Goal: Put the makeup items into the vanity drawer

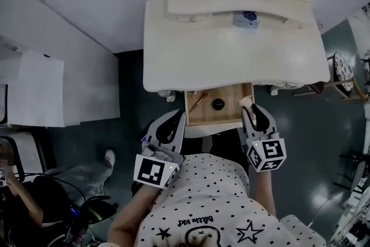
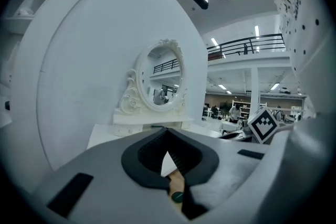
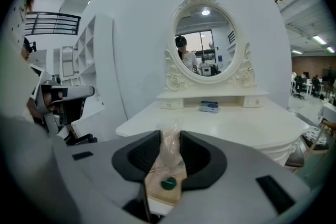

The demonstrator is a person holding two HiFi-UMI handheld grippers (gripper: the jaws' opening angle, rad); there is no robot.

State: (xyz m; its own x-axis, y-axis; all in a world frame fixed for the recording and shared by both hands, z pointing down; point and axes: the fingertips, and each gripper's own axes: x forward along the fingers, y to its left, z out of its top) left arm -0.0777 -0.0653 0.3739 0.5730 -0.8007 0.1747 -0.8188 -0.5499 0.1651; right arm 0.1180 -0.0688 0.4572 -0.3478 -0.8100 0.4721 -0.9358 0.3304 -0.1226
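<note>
Packet delivery to the open vanity drawer [image 1: 229, 116] appears under way.
A clear plastic packet [image 3: 170, 156] is clamped in the right hand-held gripper [image 3: 169, 139]; lowering and release are likely needed next. The left hand-held gripper [image 2: 167, 137] is closed, empty.

- Head view sits above the person and looks steeply down. The vanity [image 1: 231, 61] top is far, the open drawer [image 1: 199, 115] is nearer, and the left gripper [image 1: 175, 118] and right gripper [image 1: 250, 110] are nearest.
- Left gripper view rides low by the drawer's left end. It looks along its own jaws and up at the mirror [image 2: 164, 77], at a slant from the left.
- Right gripper view is low too, and faces the mirror pretty much square-on across the tabletop.
- All three catch the mirror and the drawer.
</note>
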